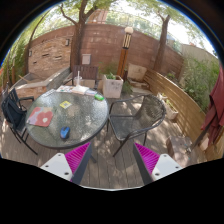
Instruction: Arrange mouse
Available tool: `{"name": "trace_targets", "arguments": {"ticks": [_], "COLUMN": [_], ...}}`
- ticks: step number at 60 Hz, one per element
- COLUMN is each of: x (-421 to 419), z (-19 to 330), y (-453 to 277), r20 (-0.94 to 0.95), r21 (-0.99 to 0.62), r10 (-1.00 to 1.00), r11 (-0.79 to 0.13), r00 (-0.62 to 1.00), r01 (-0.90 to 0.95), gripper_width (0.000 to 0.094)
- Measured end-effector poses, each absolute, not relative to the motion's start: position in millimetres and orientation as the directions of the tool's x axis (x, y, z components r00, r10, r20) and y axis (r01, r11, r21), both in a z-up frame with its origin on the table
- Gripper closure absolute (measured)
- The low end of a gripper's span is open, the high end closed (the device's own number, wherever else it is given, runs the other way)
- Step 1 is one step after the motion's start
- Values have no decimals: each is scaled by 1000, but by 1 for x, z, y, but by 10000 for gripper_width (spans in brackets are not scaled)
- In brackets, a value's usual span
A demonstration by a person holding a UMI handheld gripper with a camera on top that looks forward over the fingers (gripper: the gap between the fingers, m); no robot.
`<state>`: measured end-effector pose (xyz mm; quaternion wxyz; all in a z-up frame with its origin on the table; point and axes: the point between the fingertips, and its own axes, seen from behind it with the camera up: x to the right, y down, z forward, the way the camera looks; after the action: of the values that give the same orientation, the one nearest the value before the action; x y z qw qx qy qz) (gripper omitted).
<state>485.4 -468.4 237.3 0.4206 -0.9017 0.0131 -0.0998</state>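
A small blue mouse (65, 132) lies on the round glass table (85, 122), near its front edge, beside a red mat or book (41, 118). My gripper (112, 160) is well back from the table, above the wooden deck. Its fingers, with magenta pads (77, 157), stand wide apart with nothing between them.
Metal chairs stand around the table: one to the right (135, 115), one at the left (13, 108), one behind (85, 77). On the table are papers (66, 104) and a green thing (99, 97). A planter box (112, 85), a brick wall and trees lie beyond. A wooden fence (180, 100) runs on the right.
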Motion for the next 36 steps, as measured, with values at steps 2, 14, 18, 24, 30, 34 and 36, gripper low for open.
{"name": "trace_targets", "arguments": {"ticks": [2,14,18,24,30,34,36], "x": [485,467,455,428,388,362,353], "z": [237,226,219,197,169,151,145], "y": [-469,-488,-502,-519,-531,-526,-520], "r20": [173,190,194,191,156,139,134], "r21": [-759,-746,-737,-719,-698,-689,-688], "r10": [-108,-138,-150,-168,-168,-156,-146], "r11": [-649,-664,-675,-695,-716,-725,-726], "r00": [979,972,969,967,973,978,980], "r01": [63,51,43,21,-12,-18,-14], "gripper_width": [86,87,88,88,85,84,85]}}
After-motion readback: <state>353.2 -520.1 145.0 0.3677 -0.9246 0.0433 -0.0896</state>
